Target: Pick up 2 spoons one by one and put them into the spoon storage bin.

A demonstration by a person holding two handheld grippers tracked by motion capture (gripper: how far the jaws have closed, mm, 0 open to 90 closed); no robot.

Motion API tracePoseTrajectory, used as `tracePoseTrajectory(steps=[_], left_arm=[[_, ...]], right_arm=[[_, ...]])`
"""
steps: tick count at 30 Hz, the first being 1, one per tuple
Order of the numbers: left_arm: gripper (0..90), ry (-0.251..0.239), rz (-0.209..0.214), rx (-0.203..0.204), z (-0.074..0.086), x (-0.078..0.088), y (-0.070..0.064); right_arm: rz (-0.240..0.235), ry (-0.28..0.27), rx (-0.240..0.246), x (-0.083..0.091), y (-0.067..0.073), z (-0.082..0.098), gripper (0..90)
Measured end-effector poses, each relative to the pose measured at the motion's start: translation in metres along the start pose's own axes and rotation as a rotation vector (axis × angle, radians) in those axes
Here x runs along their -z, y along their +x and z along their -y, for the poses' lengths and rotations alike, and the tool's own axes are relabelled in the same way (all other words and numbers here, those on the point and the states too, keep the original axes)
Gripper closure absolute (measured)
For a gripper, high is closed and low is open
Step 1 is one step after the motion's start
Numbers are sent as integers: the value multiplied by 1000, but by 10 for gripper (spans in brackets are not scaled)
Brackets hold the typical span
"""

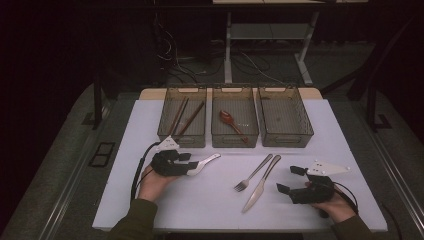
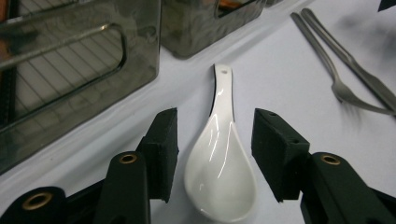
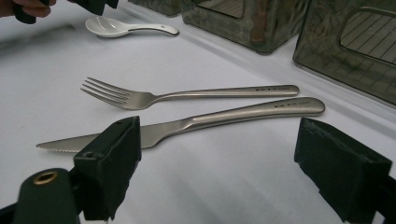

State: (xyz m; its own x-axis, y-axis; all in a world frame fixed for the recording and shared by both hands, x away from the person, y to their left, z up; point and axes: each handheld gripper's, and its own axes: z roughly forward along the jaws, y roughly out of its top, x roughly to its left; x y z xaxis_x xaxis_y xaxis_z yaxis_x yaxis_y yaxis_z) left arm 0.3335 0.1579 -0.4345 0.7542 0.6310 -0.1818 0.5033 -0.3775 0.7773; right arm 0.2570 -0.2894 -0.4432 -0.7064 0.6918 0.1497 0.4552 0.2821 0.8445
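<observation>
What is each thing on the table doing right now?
White spoon: lying flat between the left tongs, not squeezed.
Left tongs: open around the spoon.
Right tongs: open, holding nothing.
Fork: lying loose.
Knife: lying beside the fork.
Left bin: holds chopsticks.
Middle bin: holds a brown spoon.

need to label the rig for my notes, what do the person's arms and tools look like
Both tools are black: the left tool and the right tool each carry a pale grey three-cornered plate on top and trail a black cable. The jaws end in blocky black pads with brass-coloured rivets behind them. The sleeves are olive green.
</observation>
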Motion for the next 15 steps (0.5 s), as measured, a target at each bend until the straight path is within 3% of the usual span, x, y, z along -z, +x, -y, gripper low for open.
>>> tracePoseTrajectory(steps=[15], left_arm=[[482, 94, -18, -25, 5, -9, -2]], right_arm=[[3, 10, 9, 0, 1, 1, 146]])
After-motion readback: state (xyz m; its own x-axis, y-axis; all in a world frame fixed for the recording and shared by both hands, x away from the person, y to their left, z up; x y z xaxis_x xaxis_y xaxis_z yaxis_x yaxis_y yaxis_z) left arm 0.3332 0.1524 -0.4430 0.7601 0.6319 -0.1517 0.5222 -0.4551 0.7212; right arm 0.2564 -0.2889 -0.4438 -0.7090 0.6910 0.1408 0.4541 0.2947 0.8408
